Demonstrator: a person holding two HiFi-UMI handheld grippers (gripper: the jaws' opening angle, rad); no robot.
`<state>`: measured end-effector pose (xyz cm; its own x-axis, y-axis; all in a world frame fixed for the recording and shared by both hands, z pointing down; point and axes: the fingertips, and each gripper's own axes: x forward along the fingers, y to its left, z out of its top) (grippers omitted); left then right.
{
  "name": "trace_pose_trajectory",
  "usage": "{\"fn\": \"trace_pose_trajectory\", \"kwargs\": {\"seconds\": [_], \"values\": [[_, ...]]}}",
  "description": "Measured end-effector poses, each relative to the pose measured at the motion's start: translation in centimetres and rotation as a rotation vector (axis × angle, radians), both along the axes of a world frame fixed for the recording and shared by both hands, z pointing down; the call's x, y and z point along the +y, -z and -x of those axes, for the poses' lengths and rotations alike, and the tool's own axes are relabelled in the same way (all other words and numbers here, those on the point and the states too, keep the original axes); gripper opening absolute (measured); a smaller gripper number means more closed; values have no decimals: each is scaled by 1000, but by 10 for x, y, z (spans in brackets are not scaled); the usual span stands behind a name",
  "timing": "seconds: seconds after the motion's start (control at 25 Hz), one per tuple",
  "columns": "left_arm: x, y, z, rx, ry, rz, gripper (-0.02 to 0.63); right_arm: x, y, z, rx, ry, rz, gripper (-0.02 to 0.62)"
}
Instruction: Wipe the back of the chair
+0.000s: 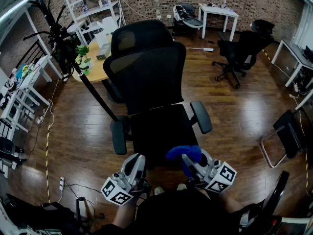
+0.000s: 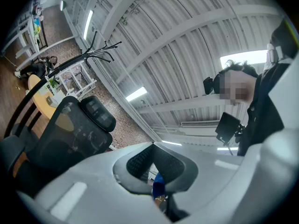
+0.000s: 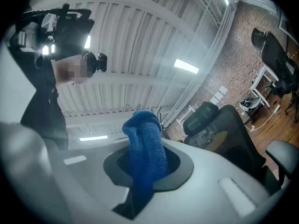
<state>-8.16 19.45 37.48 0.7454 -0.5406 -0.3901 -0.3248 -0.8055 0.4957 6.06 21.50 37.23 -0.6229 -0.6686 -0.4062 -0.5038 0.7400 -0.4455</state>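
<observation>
My right tongs (image 1: 194, 164) are clamped on the blue cloth (image 1: 185, 152), soft, light and floppy, best pinched mid-bunch I judge, my left tongs (image 1: 137, 169) are closed on nothing, and the chair back (image 1: 146, 77) stands ahead beyond the seat (image 1: 159, 131), its mesh likely yielding

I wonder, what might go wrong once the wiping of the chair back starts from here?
1. The blue cloth sits bunched in the right gripper; rubbing on the mesh might pull it out.
2. The left gripper, shut and empty, is off the chair, which may turn under pressure.
3. The black coat stand is close to the chair's side; a wide stroke could hit it.
</observation>
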Motion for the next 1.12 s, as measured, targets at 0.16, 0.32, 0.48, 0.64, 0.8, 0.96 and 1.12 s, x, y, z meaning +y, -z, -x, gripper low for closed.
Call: {"fn": "trace_pose_trajectory", "kwargs": {"seconds": [0.16, 0.32, 0.48, 0.64, 0.8, 0.96, 1.12], "values": [[0, -3, -13, -14, 14, 6, -8, -1, -1, -17, -4, 3, 0, 35], [-5, -2, -15, -22, 56, -3, -8, -4, -2, -35, -2, -5, -9, 35], [-9, -5, -10, -30, 92, 6, -8, -18, -4, -46, -4, -13, -5, 35], [-26, -12, -4, -30, 99, 25, -8, -40, -4, -45, -1, -18, -6, 35], [-64, -13, 5, -17, 89, 11, -8, -79, -3, -34, 24, -28, -15, 35], [-122, -21, 23, 33, 74, 21, -8, -133, -3, -19, 63, -61, -23, 35], [-179, -20, 48, 52, 63, 5, -8, -198, 9, -5, 102, -124, -43, 35]]}}
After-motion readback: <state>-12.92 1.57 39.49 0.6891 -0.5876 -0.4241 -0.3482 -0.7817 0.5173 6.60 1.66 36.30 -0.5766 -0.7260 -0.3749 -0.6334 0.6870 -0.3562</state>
